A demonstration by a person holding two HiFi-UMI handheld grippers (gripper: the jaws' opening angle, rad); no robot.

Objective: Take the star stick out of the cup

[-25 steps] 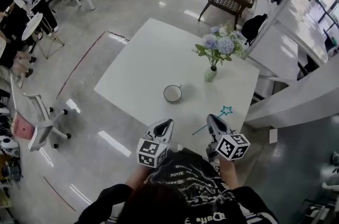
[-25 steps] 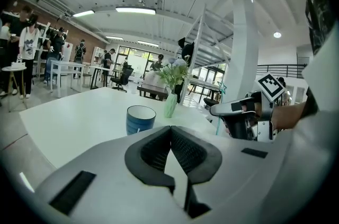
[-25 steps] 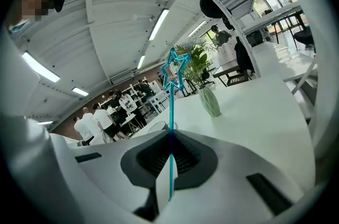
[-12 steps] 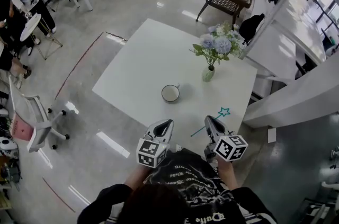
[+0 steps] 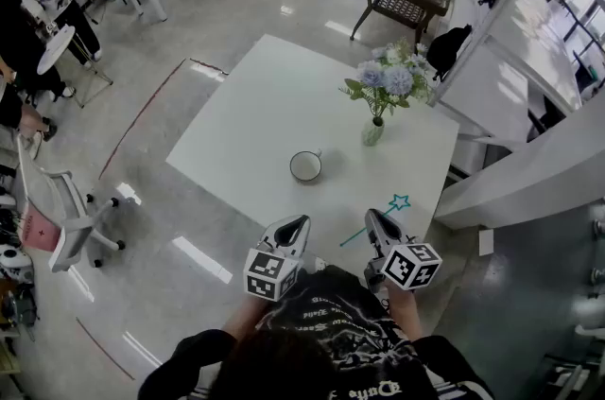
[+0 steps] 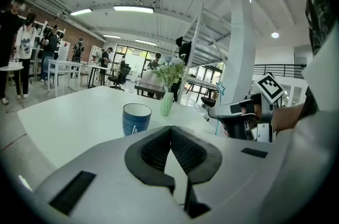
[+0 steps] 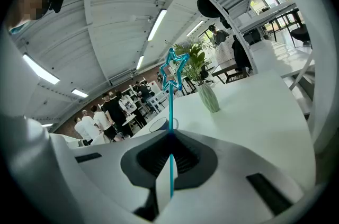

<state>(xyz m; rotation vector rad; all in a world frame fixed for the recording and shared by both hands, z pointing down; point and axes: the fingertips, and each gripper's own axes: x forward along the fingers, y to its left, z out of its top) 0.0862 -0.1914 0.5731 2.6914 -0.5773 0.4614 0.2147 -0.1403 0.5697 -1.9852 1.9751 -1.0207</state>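
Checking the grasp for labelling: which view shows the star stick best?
Right gripper view: the star stick stands clamped in the shut right gripper, star head clear. Head view: just a thin teal line with a tiny star. Left gripper view: only its small star and a bit of shaft.

- Star stick (image 7: 170, 112): bright teal, star and stem alike.
- Cup (image 6: 136, 119): dark blue outside with a small white mark, white inside.
- Bench (image 5: 255, 114): plain white.
- Vase (image 5: 371, 133): pale green.
- Flowers (image 5: 392, 81): pale blue and lilac, green leaves.
- Left tongs (image 6: 170, 130) and right tongs (image 7: 170, 138): grey shells, black ribbed pads, black-and-white square markers.
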